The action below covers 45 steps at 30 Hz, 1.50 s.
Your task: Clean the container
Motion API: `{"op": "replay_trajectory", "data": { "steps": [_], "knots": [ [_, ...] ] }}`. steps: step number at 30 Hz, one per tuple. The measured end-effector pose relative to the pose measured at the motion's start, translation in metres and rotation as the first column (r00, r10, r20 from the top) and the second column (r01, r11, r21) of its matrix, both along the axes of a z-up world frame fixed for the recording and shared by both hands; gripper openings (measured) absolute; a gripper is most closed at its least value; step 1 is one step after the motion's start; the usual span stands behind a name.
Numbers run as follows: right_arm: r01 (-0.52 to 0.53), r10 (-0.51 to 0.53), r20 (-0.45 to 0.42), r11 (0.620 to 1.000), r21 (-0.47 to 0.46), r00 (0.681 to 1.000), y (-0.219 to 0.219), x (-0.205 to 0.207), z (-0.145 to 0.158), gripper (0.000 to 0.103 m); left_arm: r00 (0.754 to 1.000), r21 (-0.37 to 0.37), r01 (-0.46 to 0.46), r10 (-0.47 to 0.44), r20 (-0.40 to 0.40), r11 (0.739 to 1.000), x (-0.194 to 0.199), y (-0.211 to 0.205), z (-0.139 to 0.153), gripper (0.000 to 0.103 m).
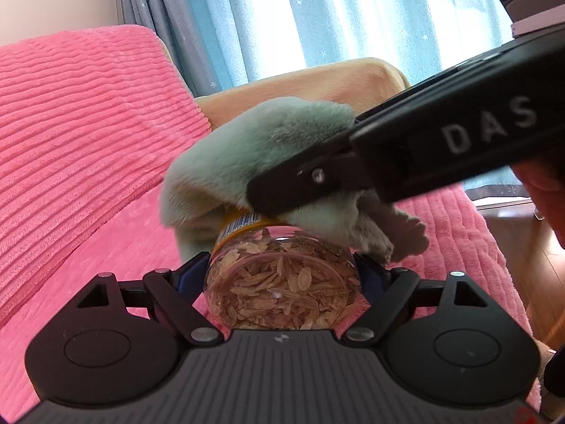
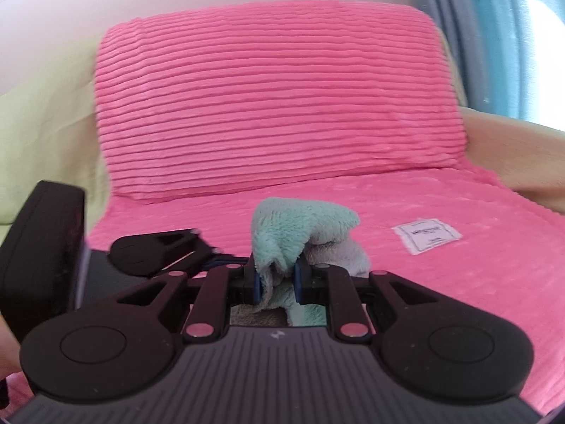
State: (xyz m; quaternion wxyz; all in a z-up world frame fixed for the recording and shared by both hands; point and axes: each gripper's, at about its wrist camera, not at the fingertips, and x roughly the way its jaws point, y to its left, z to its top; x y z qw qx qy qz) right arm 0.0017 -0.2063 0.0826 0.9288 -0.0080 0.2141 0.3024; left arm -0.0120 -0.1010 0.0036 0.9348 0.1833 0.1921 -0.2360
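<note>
A clear plastic jar (image 1: 282, 282) full of pale dried slices lies sideways, its base facing the left wrist camera. My left gripper (image 1: 282, 265) is shut on the jar. A yellow label with a barcode (image 1: 240, 224) shows on its upper side. A fluffy mint-green and grey cloth (image 1: 268, 148) is draped over the jar's far end. My right gripper (image 2: 277, 277) is shut on that cloth (image 2: 300, 226), pinched between its blue pads. In the left wrist view the right gripper reaches in from the upper right and presses the cloth onto the jar. The jar's lid end is hidden.
A pink ribbed cushion (image 2: 275, 99) and pink seat cover (image 2: 459, 282) fill the sofa below. A white fabric tag (image 2: 427, 235) lies on the seat. Blue curtains (image 1: 335, 17) hang behind a beige armrest (image 1: 317, 81). A hand (image 1: 543, 194) shows at right.
</note>
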Motion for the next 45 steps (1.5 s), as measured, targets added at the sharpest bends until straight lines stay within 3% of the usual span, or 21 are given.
{"op": "replay_trajectory", "data": {
  "steps": [11,16,21,26,29,35,40,45],
  "knots": [
    [0.057,-0.057,0.021,0.998,-0.012,0.998,-0.003,0.007,-0.001,0.014,1.0,-0.005,0.017,-0.017,-0.011,1.0,0.008,0.016,0.001,0.085],
    [0.085,-0.085,0.027,0.996,-0.014,0.996,-0.005,0.011,-0.003,0.014,0.999,-0.052,-0.002,-0.001,-0.051,0.999,0.011,0.022,0.004,0.085],
    [0.089,-0.089,0.026,0.996,-0.014,0.996,-0.007,0.015,-0.005,0.014,0.993,-0.172,-0.021,0.001,-0.118,0.985,0.016,0.034,0.007,0.087],
    [0.09,-0.09,0.024,0.996,-0.013,0.996,-0.007,0.016,-0.006,0.014,0.974,-0.323,-0.072,-0.003,-0.227,0.944,0.027,0.054,0.005,0.088],
    [0.096,-0.096,0.022,0.995,-0.013,0.995,-0.008,0.015,-0.006,0.014,0.969,-0.355,-0.079,-0.012,-0.247,0.932,0.029,0.058,0.002,0.085],
    [0.109,-0.109,0.015,0.994,-0.01,0.994,-0.011,0.016,-0.005,0.014,0.979,-0.283,-0.053,-0.005,-0.201,0.958,0.025,0.048,0.002,0.085],
    [0.101,-0.1,0.017,0.995,-0.015,0.995,-0.01,0.014,-0.005,0.014,0.997,-0.106,-0.013,0.005,-0.082,0.994,0.015,0.027,0.001,0.085],
    [0.091,-0.091,0.02,0.996,-0.019,0.996,-0.009,0.013,-0.005,0.014,1.0,0.053,-0.006,0.005,0.02,0.999,0.004,0.008,-0.004,0.085]
  ]
}}
